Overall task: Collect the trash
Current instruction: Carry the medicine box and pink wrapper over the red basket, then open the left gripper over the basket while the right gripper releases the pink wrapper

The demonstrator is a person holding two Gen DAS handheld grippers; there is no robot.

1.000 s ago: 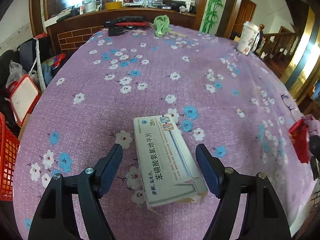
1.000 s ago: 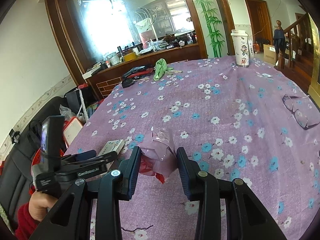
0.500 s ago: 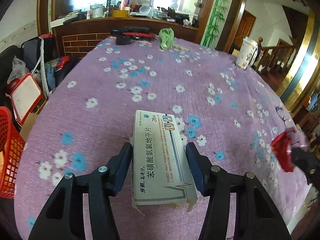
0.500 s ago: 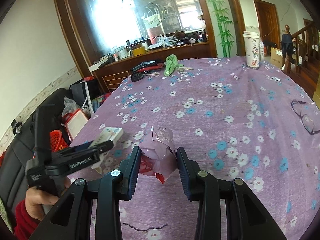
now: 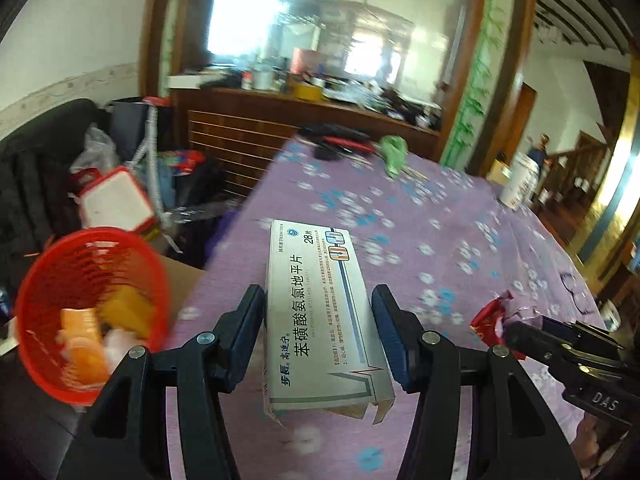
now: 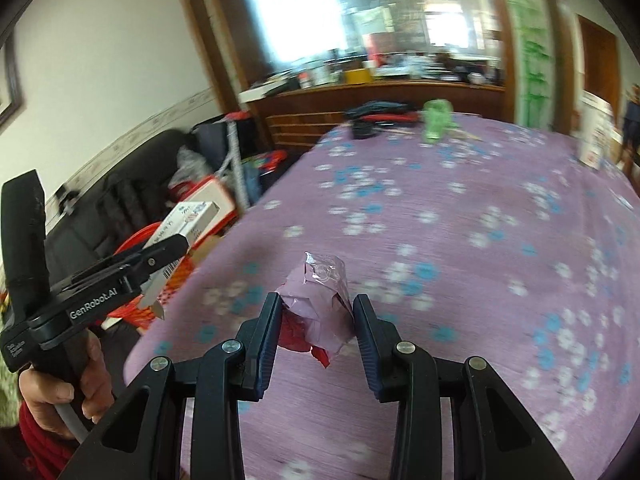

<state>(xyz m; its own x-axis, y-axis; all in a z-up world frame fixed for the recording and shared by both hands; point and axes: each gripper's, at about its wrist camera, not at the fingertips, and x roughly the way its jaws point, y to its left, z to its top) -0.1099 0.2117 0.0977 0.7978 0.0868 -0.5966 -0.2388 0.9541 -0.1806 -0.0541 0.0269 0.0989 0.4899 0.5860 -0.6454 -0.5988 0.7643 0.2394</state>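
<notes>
My left gripper is shut on a white medicine box with blue Chinese print and holds it lifted above the table's left edge. A red mesh trash basket with orange and white trash inside stands on the floor to the box's lower left. My right gripper is shut on a crumpled pink and red wrapper above the purple floral tablecloth. The left gripper with the box shows at the left of the right wrist view; the wrapper shows at the right of the left wrist view.
A green cloth, black and red items, a white cup and glasses lie on the table. A red-rimmed white box, bags and a dark sofa crowd the floor at left. A wooden sideboard stands behind.
My left gripper closed on the medicine box, lifted it off the table and swung left toward the red basket. My right gripper, still holding the wrapper, moved left too.
</notes>
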